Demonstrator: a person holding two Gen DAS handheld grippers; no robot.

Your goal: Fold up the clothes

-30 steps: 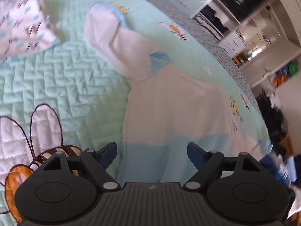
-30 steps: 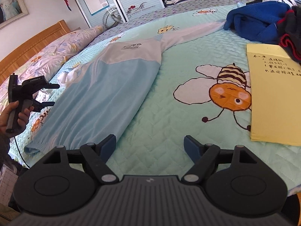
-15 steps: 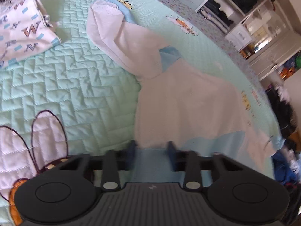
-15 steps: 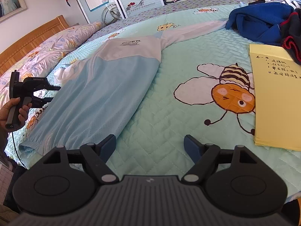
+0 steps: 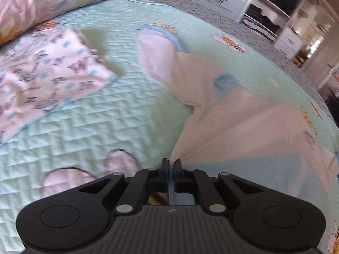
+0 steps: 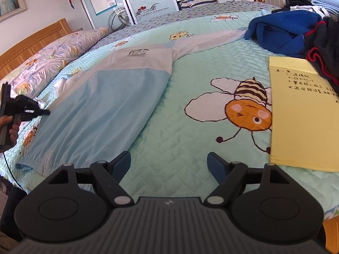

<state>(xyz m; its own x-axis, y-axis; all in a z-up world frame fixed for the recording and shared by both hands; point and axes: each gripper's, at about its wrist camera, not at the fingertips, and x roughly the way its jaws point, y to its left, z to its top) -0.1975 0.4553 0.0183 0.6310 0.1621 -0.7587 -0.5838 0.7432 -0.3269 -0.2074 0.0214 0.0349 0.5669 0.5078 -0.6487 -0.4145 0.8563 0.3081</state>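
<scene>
One thin, limp blue-and-white shirt (image 6: 118, 97) lies spread along the bed's (image 6: 180, 131) left side. Left claw (image 5: 170, 165) has just closed, pinching its side edge; fabric bunches softly. Right claw (image 6: 168, 165) stays spread, empty; best it takes the hem.

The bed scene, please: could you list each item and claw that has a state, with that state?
Left claw: shut on the shirt's edge, having just closed.
Right claw: open, holding nothing.
White and blue shirt: spread flat, unfolded, one sleeve stretched out.
Letter-print garment: folded.
Blue fleece: crumpled in a heap.
Yellow paper: lying flat.
</scene>
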